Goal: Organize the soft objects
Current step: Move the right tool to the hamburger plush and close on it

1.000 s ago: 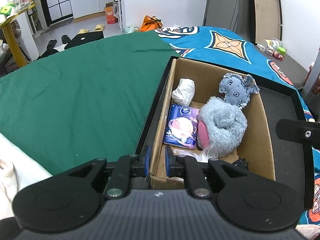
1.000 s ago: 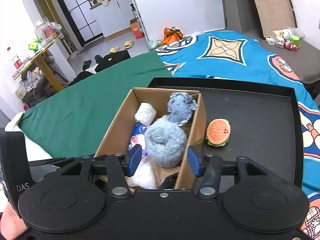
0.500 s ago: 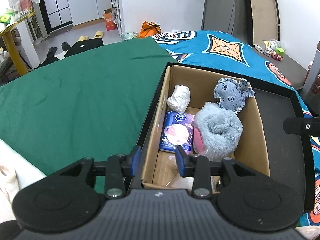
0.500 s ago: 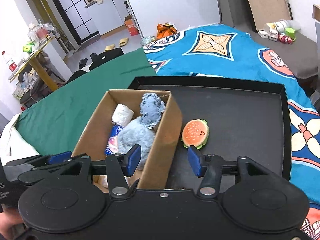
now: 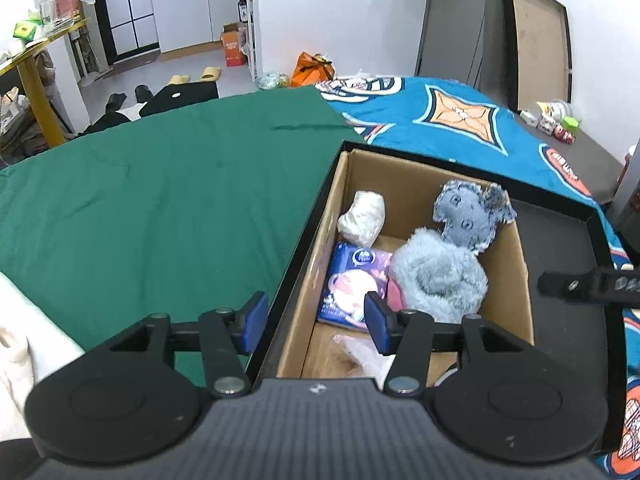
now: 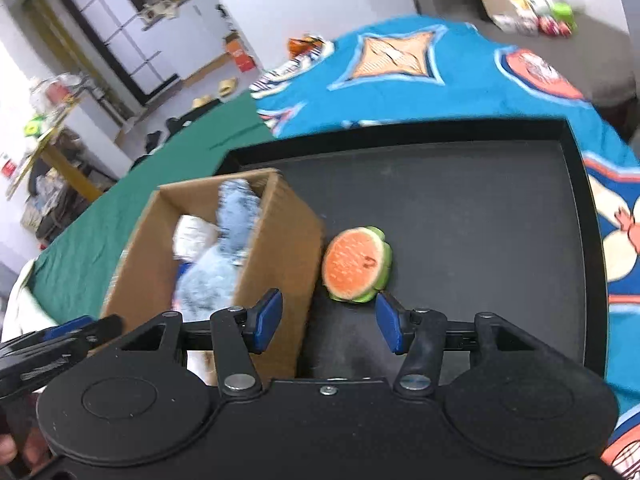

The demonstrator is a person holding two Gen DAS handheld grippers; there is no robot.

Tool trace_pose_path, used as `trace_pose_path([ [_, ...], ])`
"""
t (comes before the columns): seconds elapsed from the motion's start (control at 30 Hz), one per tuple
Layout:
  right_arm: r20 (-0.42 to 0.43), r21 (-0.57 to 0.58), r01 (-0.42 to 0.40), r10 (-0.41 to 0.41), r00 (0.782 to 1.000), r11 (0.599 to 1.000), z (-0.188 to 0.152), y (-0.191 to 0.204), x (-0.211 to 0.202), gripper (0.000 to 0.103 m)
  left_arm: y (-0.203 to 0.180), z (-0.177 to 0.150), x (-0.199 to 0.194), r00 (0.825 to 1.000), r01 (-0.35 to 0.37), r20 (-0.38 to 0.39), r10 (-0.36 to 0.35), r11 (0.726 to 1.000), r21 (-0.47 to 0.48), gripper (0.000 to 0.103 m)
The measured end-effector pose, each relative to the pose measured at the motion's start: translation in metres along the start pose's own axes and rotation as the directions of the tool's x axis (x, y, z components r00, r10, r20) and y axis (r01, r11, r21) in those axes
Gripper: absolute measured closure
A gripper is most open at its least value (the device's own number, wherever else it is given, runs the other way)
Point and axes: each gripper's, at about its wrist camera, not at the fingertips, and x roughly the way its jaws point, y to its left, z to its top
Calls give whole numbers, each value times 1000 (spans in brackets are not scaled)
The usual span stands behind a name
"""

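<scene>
A cardboard box (image 5: 516, 280) stands in a black tray (image 6: 460, 208). It holds a fluffy blue plush (image 5: 440, 276), a blue denim toy (image 5: 468, 216), a white roll (image 5: 362, 216) and a purple packet (image 5: 354, 284). A burger plush (image 6: 356, 264) lies on the tray beside the box (image 6: 280, 240). My left gripper (image 5: 316, 326) is open over the box's near left wall. My right gripper (image 6: 328, 322) is open and empty, just short of the burger plush.
The tray lies on a bed with a green sheet (image 5: 160, 200) and a blue patterned cover (image 6: 420, 60). A crinkled plastic bag (image 5: 368, 356) lies in the box's near end. Small bottles (image 5: 556, 120) stand at the far right.
My left gripper let go of the box wall and opened wide. My right gripper swung right from above the box towards the burger plush.
</scene>
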Motion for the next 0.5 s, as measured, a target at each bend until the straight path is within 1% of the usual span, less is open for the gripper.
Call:
trace_pose_path([
  [0.1, 18, 9, 4, -4, 1000, 1000, 5, -2, 7, 51, -5, -1, 4, 1000, -25, -1, 26, 999, 25, 51],
  [0.17, 36, 38, -24, 23, 999, 999, 8, -4, 10, 51, -6, -1, 6, 999, -44, 7, 44, 998, 34, 51],
  [0.3, 30, 30, -21, 20, 999, 999, 8, -4, 15, 51, -9, 1, 6, 996, -84, 36, 83, 995, 47, 51],
  [0.5, 12, 51, -24, 24, 1000, 998, 12, -13, 29, 50, -16, 0, 14, 994, -111, 21, 109, 992, 67, 51],
])
